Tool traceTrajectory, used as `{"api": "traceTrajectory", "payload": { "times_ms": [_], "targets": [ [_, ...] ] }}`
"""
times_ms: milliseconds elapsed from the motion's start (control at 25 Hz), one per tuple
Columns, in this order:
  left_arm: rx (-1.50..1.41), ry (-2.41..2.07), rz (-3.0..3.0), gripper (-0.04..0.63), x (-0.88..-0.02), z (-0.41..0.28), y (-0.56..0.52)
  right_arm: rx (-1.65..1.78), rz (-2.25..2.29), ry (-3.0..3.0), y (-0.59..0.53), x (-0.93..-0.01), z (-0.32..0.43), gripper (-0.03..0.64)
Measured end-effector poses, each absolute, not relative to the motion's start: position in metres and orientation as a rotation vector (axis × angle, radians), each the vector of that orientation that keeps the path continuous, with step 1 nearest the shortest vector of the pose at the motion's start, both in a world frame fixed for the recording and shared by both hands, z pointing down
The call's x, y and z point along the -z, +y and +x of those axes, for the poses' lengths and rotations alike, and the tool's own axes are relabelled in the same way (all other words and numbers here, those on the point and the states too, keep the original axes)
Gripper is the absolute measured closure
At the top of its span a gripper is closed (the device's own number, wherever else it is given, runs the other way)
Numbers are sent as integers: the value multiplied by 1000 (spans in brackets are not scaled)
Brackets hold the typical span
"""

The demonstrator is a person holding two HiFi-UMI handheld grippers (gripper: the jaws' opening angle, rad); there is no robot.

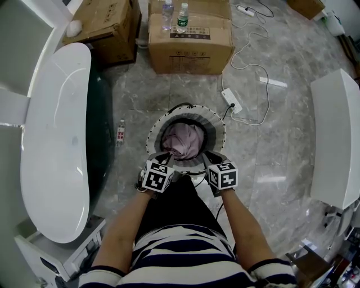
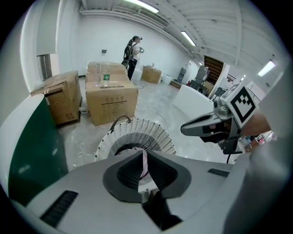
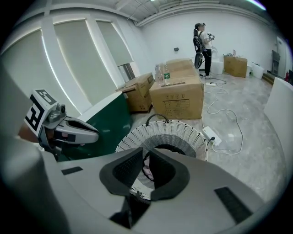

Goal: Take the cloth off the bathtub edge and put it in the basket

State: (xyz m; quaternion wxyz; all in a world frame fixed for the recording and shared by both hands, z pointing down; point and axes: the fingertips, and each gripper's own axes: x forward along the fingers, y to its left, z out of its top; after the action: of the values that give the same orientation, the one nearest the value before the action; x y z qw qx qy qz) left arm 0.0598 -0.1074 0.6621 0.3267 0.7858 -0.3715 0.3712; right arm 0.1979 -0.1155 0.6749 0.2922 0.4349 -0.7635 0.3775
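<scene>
A pink cloth (image 1: 184, 139) lies crumpled inside the round white wicker basket (image 1: 216, 121) on the floor. The white bathtub (image 1: 56, 140) with a dark green side stands to the left, its edge bare. Both grippers hover over the basket's near rim. My left gripper (image 1: 165, 156) is shut; in the left gripper view (image 2: 143, 157) only a thin pink sliver shows through the slit between its pads. My right gripper (image 1: 209, 157) is shut too, and the cloth and basket weave (image 3: 169, 132) show past its jaws (image 3: 146, 160). Neither holds anything.
Cardboard boxes (image 1: 191, 42) with two bottles (image 1: 183, 17) stand beyond the basket. A power strip (image 1: 232, 100) and cable lie on the floor to its right, and a small bottle (image 1: 120, 132) lies by the tub. A white unit (image 1: 337, 140) stands far right. A person (image 2: 132, 55) stands far off.
</scene>
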Motion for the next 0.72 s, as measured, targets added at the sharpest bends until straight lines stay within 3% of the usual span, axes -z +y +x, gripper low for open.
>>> {"api": "traceTrajectory", "payload": {
  "times_ms": [720],
  "targets": [
    [-799, -979, 2015, 561, -646, 73, -89, -1054, 1133, -2084, -101, -663, 189, 586]
  ]
}}
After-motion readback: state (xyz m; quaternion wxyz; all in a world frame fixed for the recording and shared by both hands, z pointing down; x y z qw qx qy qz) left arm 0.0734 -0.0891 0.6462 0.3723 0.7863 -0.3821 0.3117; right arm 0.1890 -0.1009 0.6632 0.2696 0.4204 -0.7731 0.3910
